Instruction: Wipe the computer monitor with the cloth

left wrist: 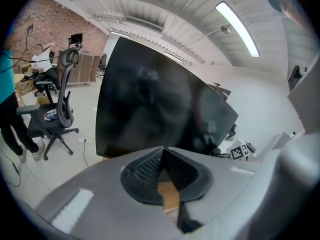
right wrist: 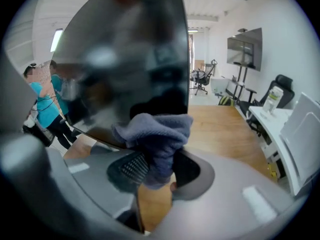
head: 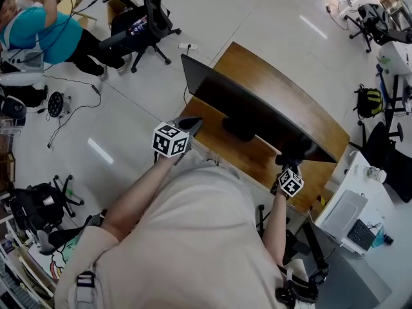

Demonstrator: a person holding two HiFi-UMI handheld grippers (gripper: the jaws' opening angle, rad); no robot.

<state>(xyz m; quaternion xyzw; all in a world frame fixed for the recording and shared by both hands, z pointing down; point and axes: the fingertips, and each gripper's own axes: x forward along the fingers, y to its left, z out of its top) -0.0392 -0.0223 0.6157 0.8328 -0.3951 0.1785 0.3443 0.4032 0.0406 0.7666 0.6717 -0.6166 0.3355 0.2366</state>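
The cloth [right wrist: 156,140], a bunched blue-grey rag, is pinched between the two fingers of the right gripper [right wrist: 159,170]. The ribbed pad [right wrist: 132,168] presses its left side and the other finger [right wrist: 187,170] its right. The jaws are closed down on its lower part, while the crumpled top bulges out above the fingertips. That top lies against the lower edge of the computer monitor [right wrist: 125,59], near the screen's right end. Whether it actually touches the glass cannot be told.

In the head view the monitor [head: 251,111] is a wide dark panel on a stand, set on a wooden desk [head: 283,89]. The right gripper [head: 288,165] is in front of the monitor's right end, low, with its marker cube [head: 291,182] nearest the person.

The left gripper [head: 192,125] is in front of the monitor's left end, close to the lower corner and above the desk's front edge. Its fingers [left wrist: 150,166] are brought together at the tips and hold nothing.

Beyond the monitor's left end stands a black office chair [head: 145,21], and farther left a person in a teal top [head: 38,31].
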